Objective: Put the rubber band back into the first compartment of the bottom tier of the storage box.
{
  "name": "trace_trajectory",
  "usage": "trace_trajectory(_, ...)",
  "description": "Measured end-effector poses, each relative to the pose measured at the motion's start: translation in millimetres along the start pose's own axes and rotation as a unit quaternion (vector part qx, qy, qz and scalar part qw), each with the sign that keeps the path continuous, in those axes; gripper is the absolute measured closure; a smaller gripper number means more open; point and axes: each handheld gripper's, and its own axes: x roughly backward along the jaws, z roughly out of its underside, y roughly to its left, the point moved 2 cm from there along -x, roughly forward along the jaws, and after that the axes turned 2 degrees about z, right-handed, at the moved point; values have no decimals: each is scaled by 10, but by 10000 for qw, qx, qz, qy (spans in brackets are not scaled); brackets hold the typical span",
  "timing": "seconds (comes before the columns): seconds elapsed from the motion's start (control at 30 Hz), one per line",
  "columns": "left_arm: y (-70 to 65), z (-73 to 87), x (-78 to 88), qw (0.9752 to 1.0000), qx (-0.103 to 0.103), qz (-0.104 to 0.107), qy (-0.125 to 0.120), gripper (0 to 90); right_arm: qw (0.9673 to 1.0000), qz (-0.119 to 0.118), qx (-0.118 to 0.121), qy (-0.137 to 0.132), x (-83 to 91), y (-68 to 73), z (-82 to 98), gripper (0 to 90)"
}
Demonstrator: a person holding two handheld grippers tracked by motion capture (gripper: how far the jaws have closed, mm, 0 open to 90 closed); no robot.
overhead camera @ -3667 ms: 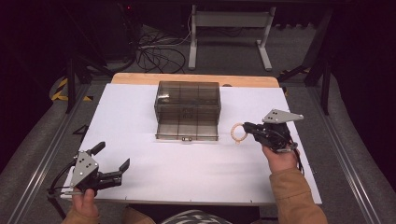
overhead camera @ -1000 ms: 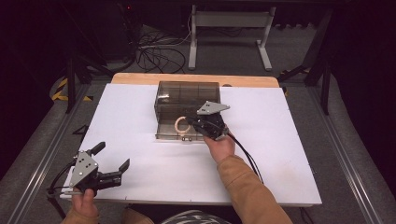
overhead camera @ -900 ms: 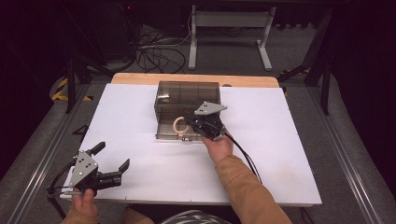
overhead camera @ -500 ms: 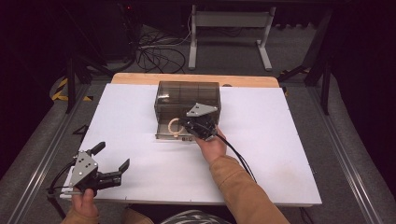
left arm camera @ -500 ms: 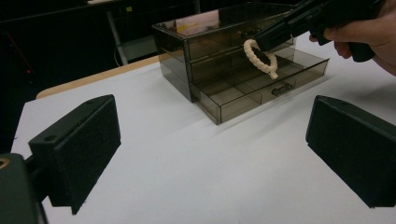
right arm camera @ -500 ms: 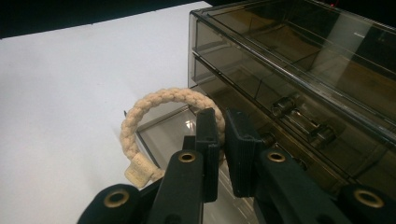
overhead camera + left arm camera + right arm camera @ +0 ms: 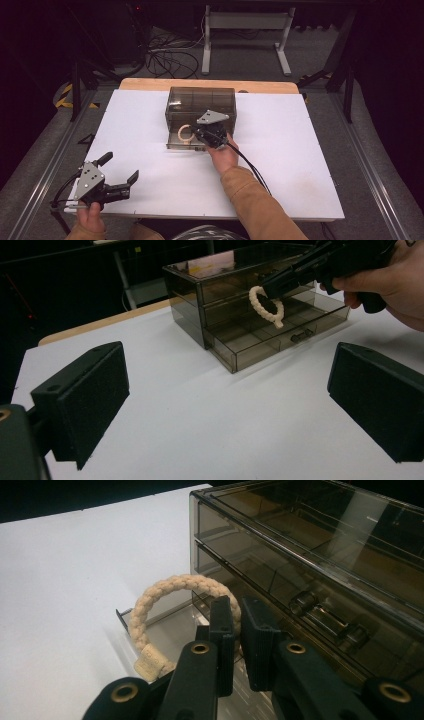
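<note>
A smoky clear drawer box (image 7: 202, 100) stands at the table's far middle, its bottom drawer (image 7: 174, 145) pulled out toward me. My right gripper (image 7: 196, 134) hovers over that open drawer, shut on a cream braided bracelet (image 7: 184, 133). In the right gripper view the pads (image 7: 223, 625) pinch the bracelet (image 7: 165, 587), which loops up and left beside the box (image 7: 310, 540). My left gripper (image 7: 120, 168) rests open at the front left, holding nothing. The left gripper view has the bracelet (image 7: 265, 307) hanging above the divided drawer (image 7: 280, 337).
The white table top (image 7: 300, 150) has a wooden strip (image 7: 150, 84) along its far edge. A black cable (image 7: 252, 167) trails from the right gripper along the sleeve. Floor cables (image 7: 165, 55) and a metal stand (image 7: 245, 30) lie beyond the table.
My right gripper has carried the bracelet from the table's right side leftward to the box front, then a little further left and down over the open drawer. The left gripper has stayed put.
</note>
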Motion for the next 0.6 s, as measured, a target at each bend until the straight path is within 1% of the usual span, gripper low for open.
trace_trajectory(0.37, 3, 1, 1, 10000, 5, 9, 2, 38, 10000, 72, 43, 46, -106, 44, 10, 842)
trace_trajectory(0.6, 4, 1, 2, 10000, 9, 9, -5, 38, 9998, 143, 123, 105, -151, 74, 26, 841)
